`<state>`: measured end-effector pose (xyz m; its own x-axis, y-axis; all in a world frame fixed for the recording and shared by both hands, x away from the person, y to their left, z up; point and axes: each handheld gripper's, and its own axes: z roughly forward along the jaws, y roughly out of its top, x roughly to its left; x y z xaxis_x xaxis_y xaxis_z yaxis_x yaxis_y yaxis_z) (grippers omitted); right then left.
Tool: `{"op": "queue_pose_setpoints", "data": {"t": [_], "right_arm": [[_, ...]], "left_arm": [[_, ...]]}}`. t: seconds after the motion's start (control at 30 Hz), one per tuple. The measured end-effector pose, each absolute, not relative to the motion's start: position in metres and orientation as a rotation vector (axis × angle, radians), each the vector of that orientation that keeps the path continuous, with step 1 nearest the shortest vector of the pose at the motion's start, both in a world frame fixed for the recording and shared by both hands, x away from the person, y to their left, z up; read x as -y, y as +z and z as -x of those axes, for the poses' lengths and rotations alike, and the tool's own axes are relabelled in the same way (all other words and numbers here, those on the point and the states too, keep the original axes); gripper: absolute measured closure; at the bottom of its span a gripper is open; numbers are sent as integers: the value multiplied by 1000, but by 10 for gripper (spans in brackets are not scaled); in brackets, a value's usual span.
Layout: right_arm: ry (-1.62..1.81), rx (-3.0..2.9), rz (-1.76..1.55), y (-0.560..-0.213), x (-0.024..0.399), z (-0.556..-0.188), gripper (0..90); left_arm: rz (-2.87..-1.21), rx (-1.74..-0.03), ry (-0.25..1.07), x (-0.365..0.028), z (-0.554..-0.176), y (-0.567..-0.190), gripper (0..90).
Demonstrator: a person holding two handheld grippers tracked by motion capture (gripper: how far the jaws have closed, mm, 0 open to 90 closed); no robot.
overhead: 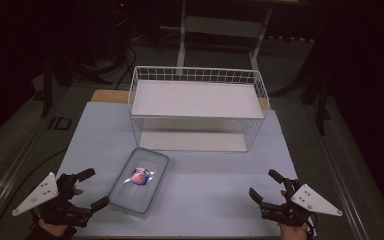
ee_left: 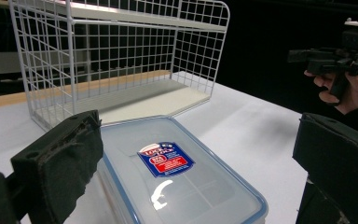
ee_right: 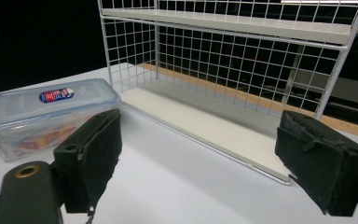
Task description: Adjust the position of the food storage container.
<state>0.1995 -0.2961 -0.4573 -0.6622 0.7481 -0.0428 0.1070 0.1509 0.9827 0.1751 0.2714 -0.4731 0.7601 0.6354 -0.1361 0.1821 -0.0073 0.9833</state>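
On the table (overhead: 220,175) stand one white wire rack (overhead: 198,107) with two shelves, toward 12 o'clock, and one clear lidded container (overhead: 139,181) with a blue rim and a red-and-blue label, lying at about 8 o'clock from the rack and apart from it. There are two grippers: the left gripper (overhead: 91,189) at 8 o'clock, just beside the container's near left edge, jaws wide apart and holding nothing. The right gripper (overhead: 264,186) sits at 4 o'clock, equally wide open and empty.

Dark room, grey carpeted floor (overhead: 10,125)
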Motion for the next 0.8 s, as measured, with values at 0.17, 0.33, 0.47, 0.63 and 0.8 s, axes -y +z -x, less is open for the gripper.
{"op": "queue_pose_setpoints", "data": {"t": [0.17, 0.33, 0.47, 0.63, 0.8], "right_arm": [[1550, -1899, -814, -457, 296, -199, 143], [1560, -1890, -819, -456, 295, -199, 141], [1562, -1891, -827, -455, 294, -200, 141], [1563, -1894, -822, -455, 291, -199, 141], [1564, -1898, -813, -455, 289, -199, 141]], "left_arm": [[-1561, -676, 421, -272, -175, -470, 15], [-1559, -708, 413, -280, -178, -461, 16], [-1569, -730, 484, -294, -181, -465, 191], [-1603, -810, 546, -308, -187, -476, 451], [-1729, -889, 482, -308, -194, -493, 602]]}}
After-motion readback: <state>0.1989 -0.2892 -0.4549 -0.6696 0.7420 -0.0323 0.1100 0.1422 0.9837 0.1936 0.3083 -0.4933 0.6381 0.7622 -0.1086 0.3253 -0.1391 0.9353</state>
